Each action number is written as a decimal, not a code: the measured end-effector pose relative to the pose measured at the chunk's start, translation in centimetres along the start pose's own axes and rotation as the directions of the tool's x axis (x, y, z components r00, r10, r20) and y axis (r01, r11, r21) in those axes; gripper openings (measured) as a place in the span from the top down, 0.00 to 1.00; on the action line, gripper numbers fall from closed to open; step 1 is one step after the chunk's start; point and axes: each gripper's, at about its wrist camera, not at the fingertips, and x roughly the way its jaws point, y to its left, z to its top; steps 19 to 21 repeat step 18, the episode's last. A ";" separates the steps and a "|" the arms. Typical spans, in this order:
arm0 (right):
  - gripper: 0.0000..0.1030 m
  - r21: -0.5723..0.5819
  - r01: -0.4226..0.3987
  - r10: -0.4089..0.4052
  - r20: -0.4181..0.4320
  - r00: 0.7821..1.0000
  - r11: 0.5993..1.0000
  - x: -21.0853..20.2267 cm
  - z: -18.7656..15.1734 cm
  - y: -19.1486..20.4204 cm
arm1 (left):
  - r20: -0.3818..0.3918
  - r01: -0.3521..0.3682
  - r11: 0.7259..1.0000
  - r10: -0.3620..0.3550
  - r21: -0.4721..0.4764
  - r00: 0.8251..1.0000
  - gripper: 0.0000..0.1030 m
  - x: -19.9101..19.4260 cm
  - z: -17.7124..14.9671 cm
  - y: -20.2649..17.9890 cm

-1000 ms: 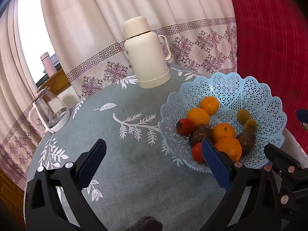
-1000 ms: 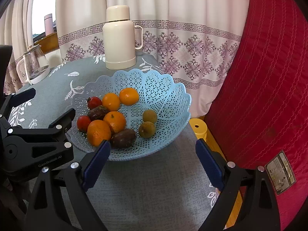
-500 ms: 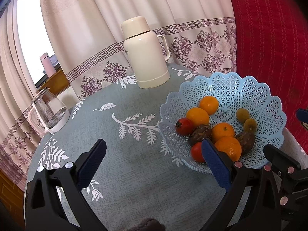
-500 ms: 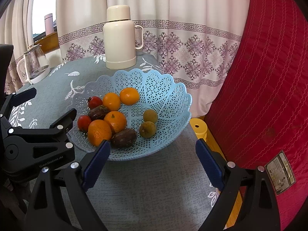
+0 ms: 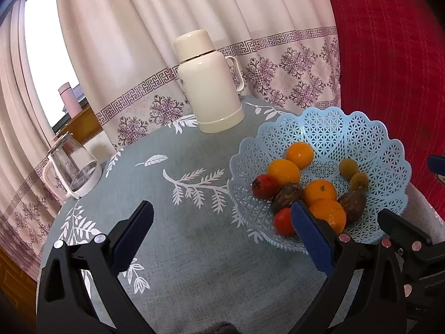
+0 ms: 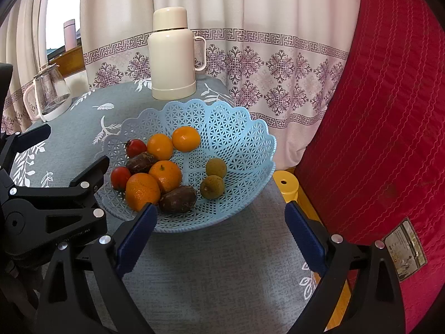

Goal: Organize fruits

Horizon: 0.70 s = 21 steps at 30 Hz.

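Note:
A light blue lattice fruit basket point(image 6: 244, 139) point(image 5: 389, 153) stands on the round grey-green leaf-print table point(image 5: 189, 239). It holds several oranges point(image 6: 164, 175), two red tomatoes point(image 6: 120, 177), two dark brown fruits point(image 6: 178, 199) and two small green-yellow fruits point(image 6: 212, 187). My left gripper point(image 5: 219, 231) is open and empty, hovering over the table left of the basket; its body shows in the right wrist view point(image 6: 50, 203). My right gripper point(image 6: 219, 233) is open and empty just in front of the basket's near rim.
A cream thermos jug point(image 5: 208, 83) point(image 6: 173, 55) stands at the table's back. A glass kettle point(image 5: 71, 164) point(image 6: 50, 94) stands at the left edge. Curtains hang behind. A red padded surface point(image 6: 389, 111) rises on the right, with a yellow stool point(image 6: 286, 183) below.
Both grippers have stayed open. The views have shifted only very slightly; nothing on the table has moved.

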 end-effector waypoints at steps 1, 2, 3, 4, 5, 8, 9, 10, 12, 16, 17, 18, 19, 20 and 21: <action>0.10 0.000 0.000 0.000 0.000 1.000 1.000 0.0 0.0 0.0 | 0.001 0.000 1.000 0.000 0.001 1.000 0.02 0.0 0.0 0.0; 0.10 0.001 -0.001 0.001 -0.001 1.000 1.000 0.0 0.0 0.0 | 0.002 -0.001 1.000 0.001 0.001 1.000 0.02 -0.1 0.0 0.0; 0.10 0.000 -0.001 0.001 0.000 1.000 1.000 0.0 0.0 0.0 | 0.003 -0.002 1.000 0.002 0.002 1.000 0.03 -0.1 0.0 0.0; 0.10 0.001 -0.001 0.001 0.000 1.000 1.000 0.0 0.0 0.0 | 0.002 -0.003 1.000 0.002 0.002 1.000 0.03 -0.1 0.0 0.0; 0.10 0.001 0.000 0.000 0.000 1.000 1.000 0.0 0.0 0.0 | 0.001 -0.002 1.000 0.002 0.001 1.000 0.03 -0.1 0.0 0.0; 0.10 0.001 0.000 0.000 -0.001 1.000 1.000 0.0 0.0 0.0 | -0.005 0.000 1.000 0.000 -0.001 1.000 0.02 0.0 0.0 0.1; 0.10 0.001 0.000 0.000 -0.001 1.000 1.000 0.0 0.0 0.0 | -0.009 0.004 1.000 -0.004 -0.002 1.000 0.02 0.0 0.0 0.1; 0.10 0.001 0.000 0.000 -0.001 1.000 1.000 0.0 0.0 0.0 | -0.013 0.008 1.000 -0.008 -0.004 1.000 0.02 0.0 0.0 0.2; 0.10 0.001 -0.001 0.001 -0.001 1.000 1.000 0.0 0.0 0.0 | -0.019 0.008 1.000 -0.008 -0.008 1.000 0.03 0.1 0.1 0.2; 0.10 0.006 -0.005 0.005 -0.004 1.000 1.000 0.1 0.0 -0.1 | -0.027 0.013 1.000 -0.014 -0.014 1.000 0.03 0.1 0.1 0.3; 0.10 0.006 -0.005 0.005 -0.004 1.000 1.000 0.1 0.0 -0.1 | -0.027 0.013 1.000 -0.013 -0.013 1.000 0.03 0.1 0.1 0.3; 0.10 0.006 -0.005 0.005 -0.004 1.000 1.000 0.1 0.0 -0.1 | -0.028 0.011 1.000 -0.012 -0.013 1.000 0.03 0.1 0.1 0.3; 0.10 0.006 -0.005 0.005 -0.004 1.000 1.000 0.1 0.0 -0.1 | -0.028 0.011 1.000 -0.012 -0.013 1.000 0.03 0.1 0.1 0.3; 0.10 0.006 -0.005 0.005 -0.004 1.000 1.000 0.1 0.0 -0.1 | -0.028 0.011 1.000 -0.012 -0.013 1.000 0.03 0.1 0.1 0.3; 0.10 0.006 -0.005 0.005 -0.004 1.000 1.000 0.1 0.0 -0.1 | -0.028 0.011 1.000 -0.012 -0.013 1.000 0.03 0.1 0.1 0.3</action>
